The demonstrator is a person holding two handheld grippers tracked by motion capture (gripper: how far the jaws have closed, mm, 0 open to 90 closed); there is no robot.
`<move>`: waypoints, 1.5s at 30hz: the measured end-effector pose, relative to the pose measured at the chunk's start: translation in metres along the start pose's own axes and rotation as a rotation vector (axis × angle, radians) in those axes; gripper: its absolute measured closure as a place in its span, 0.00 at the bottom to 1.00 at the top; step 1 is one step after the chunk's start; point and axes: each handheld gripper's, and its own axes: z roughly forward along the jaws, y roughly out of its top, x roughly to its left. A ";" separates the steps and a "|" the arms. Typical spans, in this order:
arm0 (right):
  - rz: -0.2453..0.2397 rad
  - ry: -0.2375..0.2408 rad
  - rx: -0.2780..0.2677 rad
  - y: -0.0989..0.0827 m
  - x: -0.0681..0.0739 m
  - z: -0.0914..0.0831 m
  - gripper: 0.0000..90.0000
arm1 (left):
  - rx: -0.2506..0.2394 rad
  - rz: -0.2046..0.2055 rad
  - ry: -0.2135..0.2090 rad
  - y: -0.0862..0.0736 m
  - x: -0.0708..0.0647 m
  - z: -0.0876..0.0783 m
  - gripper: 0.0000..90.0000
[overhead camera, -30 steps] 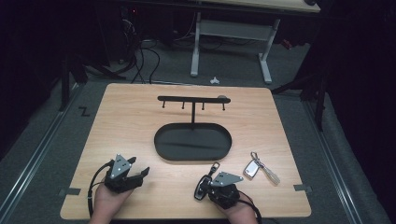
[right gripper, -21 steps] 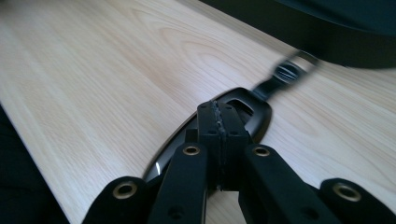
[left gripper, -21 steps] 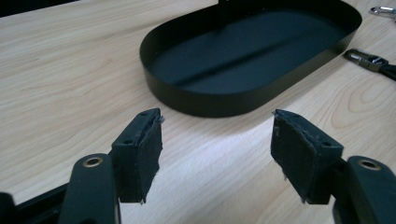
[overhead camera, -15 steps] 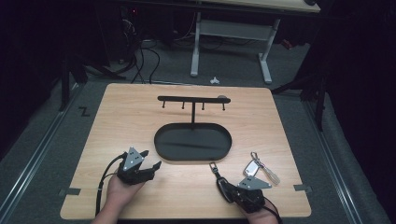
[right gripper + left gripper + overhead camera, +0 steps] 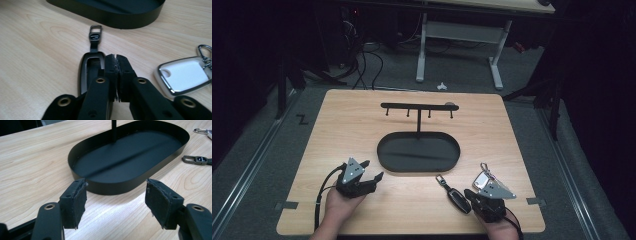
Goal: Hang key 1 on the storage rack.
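Black key fob (image 5: 91,67) beside white key fob (image 5: 183,75); black tray (image 5: 107,12) just beyond

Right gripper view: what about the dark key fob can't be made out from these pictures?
- Dark key fob: its near end is hidden under the right gripper, whose jaws are shut.
- Jaws touching the fob or just above it: cannot tell.
- High view: fob too small for markings.
- White fob: its ring is cut by the edge.
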 end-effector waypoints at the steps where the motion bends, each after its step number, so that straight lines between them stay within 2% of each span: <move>1: 0.002 -0.005 0.002 0.001 -0.002 0.001 0.95 | 0.000 0.000 0.000 0.000 0.000 0.000 0.38; 6: 0.002 -0.005 0.025 0.008 -0.010 0.006 0.91 | -0.001 -0.014 0.029 -0.006 0.001 -0.013 0.38; 11: -0.028 -0.015 0.080 0.020 -0.015 0.018 0.82 | 0.029 0.004 0.087 -0.015 -0.003 -0.026 0.34; 13: -0.028 -0.021 0.108 0.024 -0.016 0.023 0.78 | 0.046 0.011 0.092 -0.017 -0.003 -0.026 0.34; 17: -0.017 -0.014 0.187 0.031 -0.022 0.031 0.71 | 0.050 -0.008 0.068 -0.018 0.001 -0.023 0.34; 20: -0.028 -0.031 0.246 0.039 -0.023 0.033 0.66 | 0.046 -0.017 0.060 -0.017 0.002 -0.021 0.35; 21: -0.028 -0.031 0.246 0.039 -0.023 0.033 0.66 | 0.046 -0.017 0.060 -0.017 0.002 -0.021 0.36; 22: -0.051 -0.042 0.307 0.043 -0.023 0.036 0.63 | 0.046 -0.018 0.056 -0.017 0.002 -0.020 0.36; 25: -0.059 -0.053 0.369 0.048 -0.024 0.040 0.60 | 0.044 0.005 0.059 -0.015 0.002 -0.019 0.37; 27: -0.058 -0.056 0.383 0.050 -0.024 0.041 0.59 | 0.041 0.006 0.058 -0.014 0.001 -0.019 0.37; 30: -0.054 -0.065 0.431 0.057 -0.025 0.044 0.56 | 0.036 0.016 0.054 -0.013 0.001 -0.017 0.38; 38: -0.050 -0.047 0.535 0.069 -0.024 0.047 0.50 | 0.034 0.033 0.045 -0.013 -0.002 -0.015 0.38; 39: -0.050 -0.047 0.535 0.069 -0.024 0.047 0.50 | 0.034 0.033 0.045 -0.013 -0.002 -0.015 0.38; 41: -0.054 -0.040 0.565 0.077 -0.025 0.046 0.47 | 0.040 0.035 0.038 -0.013 -0.002 -0.014 0.38; 43: -0.040 -0.036 0.578 0.080 -0.025 0.045 0.46 | 0.041 0.039 0.036 -0.013 -0.003 -0.013 0.38; 45: -0.020 -0.011 0.609 0.087 -0.023 0.046 0.43 | 0.043 0.040 0.031 -0.013 -0.004 -0.012 0.38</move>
